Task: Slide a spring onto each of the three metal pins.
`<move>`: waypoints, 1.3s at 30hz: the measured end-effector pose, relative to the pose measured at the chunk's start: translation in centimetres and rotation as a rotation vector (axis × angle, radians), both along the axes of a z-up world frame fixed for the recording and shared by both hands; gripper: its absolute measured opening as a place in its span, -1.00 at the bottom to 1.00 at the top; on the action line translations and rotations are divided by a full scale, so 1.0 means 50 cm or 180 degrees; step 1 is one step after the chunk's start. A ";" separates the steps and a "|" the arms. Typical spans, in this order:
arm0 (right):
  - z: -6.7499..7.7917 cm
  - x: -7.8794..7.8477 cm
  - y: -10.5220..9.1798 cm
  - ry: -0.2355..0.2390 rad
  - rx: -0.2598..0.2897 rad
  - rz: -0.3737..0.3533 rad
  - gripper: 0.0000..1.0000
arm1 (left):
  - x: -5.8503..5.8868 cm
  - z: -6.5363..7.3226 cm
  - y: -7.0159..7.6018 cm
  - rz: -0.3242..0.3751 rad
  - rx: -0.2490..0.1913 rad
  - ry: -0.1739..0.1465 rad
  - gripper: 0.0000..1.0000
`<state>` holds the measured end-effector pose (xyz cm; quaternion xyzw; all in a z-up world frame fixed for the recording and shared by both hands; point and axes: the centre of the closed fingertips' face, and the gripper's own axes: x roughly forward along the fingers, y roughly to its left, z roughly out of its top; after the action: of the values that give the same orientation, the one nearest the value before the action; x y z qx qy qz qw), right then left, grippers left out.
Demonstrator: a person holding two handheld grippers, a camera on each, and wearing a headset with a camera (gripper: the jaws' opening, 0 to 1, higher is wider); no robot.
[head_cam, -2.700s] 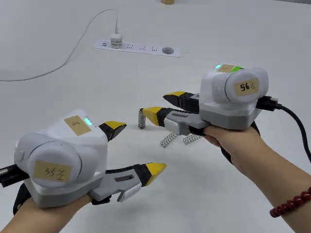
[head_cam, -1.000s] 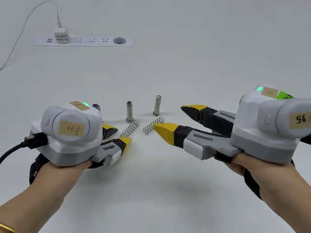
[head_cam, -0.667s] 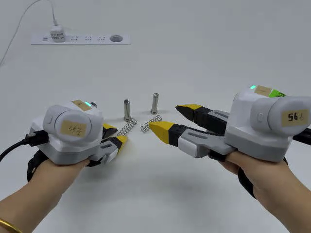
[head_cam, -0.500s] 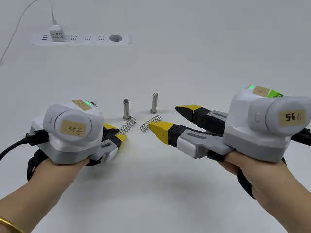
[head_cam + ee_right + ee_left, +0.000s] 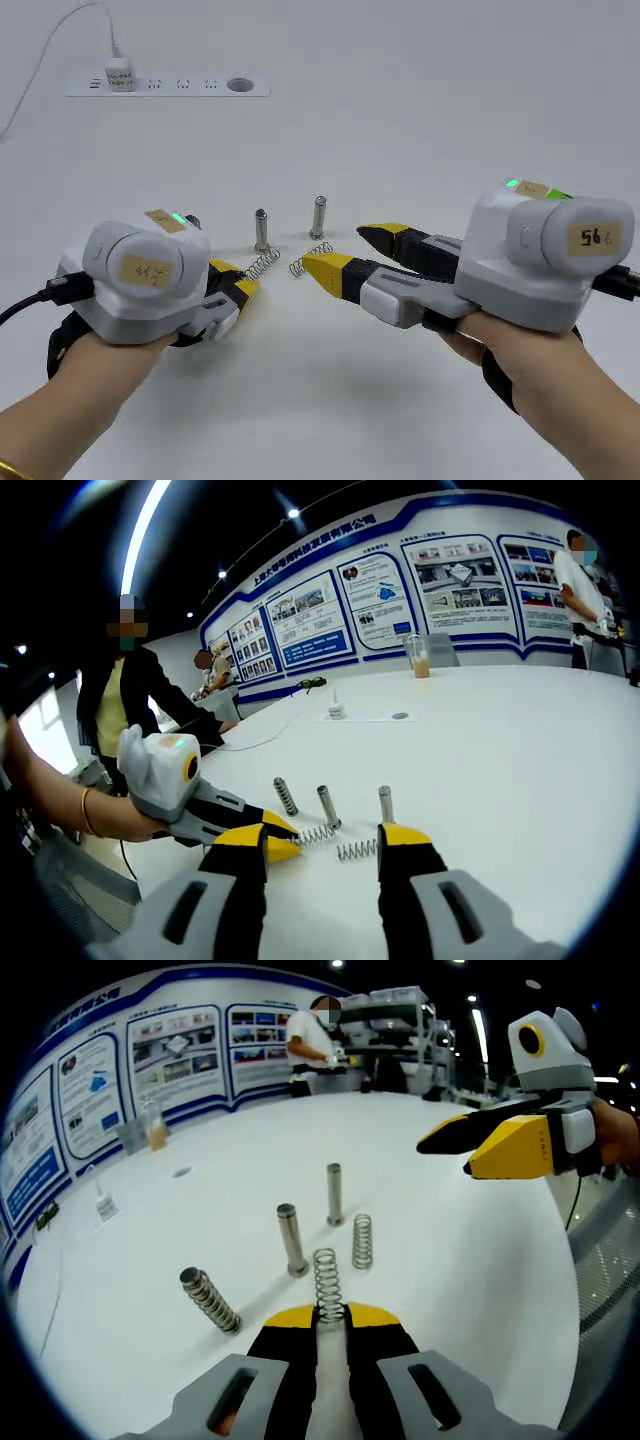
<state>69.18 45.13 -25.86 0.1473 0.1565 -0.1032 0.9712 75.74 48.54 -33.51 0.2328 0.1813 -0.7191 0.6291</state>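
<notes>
Left gripper view tells it best: the left gripper (image 5: 332, 1312) is now pinched down on the near end of a thin steel coil spring (image 5: 325, 1275), which pokes straight out from between the yellow tips. A couple of seconds back that gripper was gaping wide with nothing in it, and both loose springs were just lying there. (poster one)

Yep, so spring number two is picked, or near enough. Hard to tell whether it's clear of the white surface (image 5: 420, 130) yet. One grey cylindrical metal pin (image 5: 210, 1300) already wears its coil, off to the left. The nearer bare pin (image 5: 291, 1240) and the farther bare pin (image 5: 334, 1194) stand upright just past the held spring. (poster two)

And the right gripper (image 5: 345, 251)? (poster one)

Jaws well apart, holding nothing, and it has crept in toward the last loose spring (image 5: 312, 258). The right gripper view has that one lying just ahead, framed between the tips. Pins look smooth and polished, the springs are open wiry coils, and the surface is matte. The coil will probably flex, so lining it up over a pin top looks like the fiddly bit. (poster two)
</notes>
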 end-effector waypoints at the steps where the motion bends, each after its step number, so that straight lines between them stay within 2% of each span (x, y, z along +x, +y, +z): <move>1: 0.002 0.000 0.000 -0.0010 0.0018 -0.0006 -0.10 | -0.002 0.005 0.001 -0.0004 -0.0022 -0.0007 -0.81; 8: 0.022 0.011 -0.001 -0.0111 0.0153 -0.0001 -0.09 | -0.010 0.047 0.006 -0.0036 -0.0223 -0.0018 -0.81; 14: 0.039 0.028 0.007 -0.0244 0.0390 0.0029 -0.10 | -0.019 0.093 0.014 -0.0057 -0.0450 -0.0002 -0.81; 20: 0.052 0.043 0.015 -0.0315 0.0536 0.0080 -0.17 | -0.028 0.126 0.026 -0.0073 -0.0593 -0.0010 -0.81; 24: 0.059 0.054 0.025 -0.0398 0.0801 0.0121 -0.25 | -0.034 0.146 0.032 -0.0098 -0.0685 -0.0024 -0.81; 32: 0.071 0.062 0.038 -0.0499 0.1100 0.0129 -0.38 | -0.044 0.188 0.036 -0.0147 -0.0891 -0.0013 -0.81; 39: 0.082 0.068 0.049 -0.0599 0.1346 0.0128 -0.47 | -0.054 0.212 0.040 -0.0196 -0.1012 -0.0024 -0.81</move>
<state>72.59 47.59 -21.76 0.3533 0.0863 -0.0346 0.9309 73.03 50.54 -22.91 0.1384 0.0557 -0.7568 0.6364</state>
